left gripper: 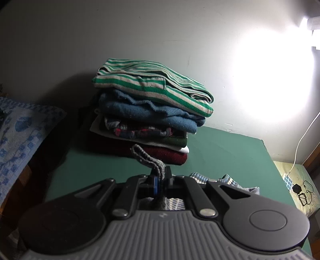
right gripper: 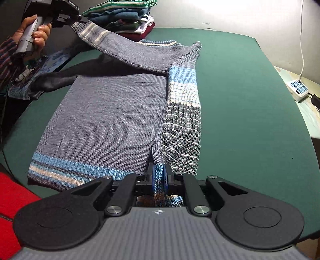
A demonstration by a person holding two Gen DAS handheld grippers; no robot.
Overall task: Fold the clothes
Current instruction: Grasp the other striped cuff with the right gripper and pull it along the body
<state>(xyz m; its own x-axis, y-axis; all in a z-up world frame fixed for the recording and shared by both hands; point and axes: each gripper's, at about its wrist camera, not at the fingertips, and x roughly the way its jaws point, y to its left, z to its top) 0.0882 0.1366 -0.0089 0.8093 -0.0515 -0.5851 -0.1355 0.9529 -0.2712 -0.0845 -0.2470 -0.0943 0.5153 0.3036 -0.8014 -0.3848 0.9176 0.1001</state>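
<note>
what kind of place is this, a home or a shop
Most likely a home room used for laundry: a green table against a plain wall, a stack of folded clothes, and a power strip on a side surface.

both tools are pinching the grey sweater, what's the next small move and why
Probably carry the left tool across and lay its sleeve on the sweater body. That sleeve hangs lifted off the table, while the right tool holds the hem with that side already folded in.

Plain pale wall (left gripper: 160, 36) behind, with one harsh light glare (left gripper: 270, 80) blowing out the right side. Green-covered table (right gripper: 240, 100), and a white power strip (right gripper: 298, 90) sits off its right edge.
</note>
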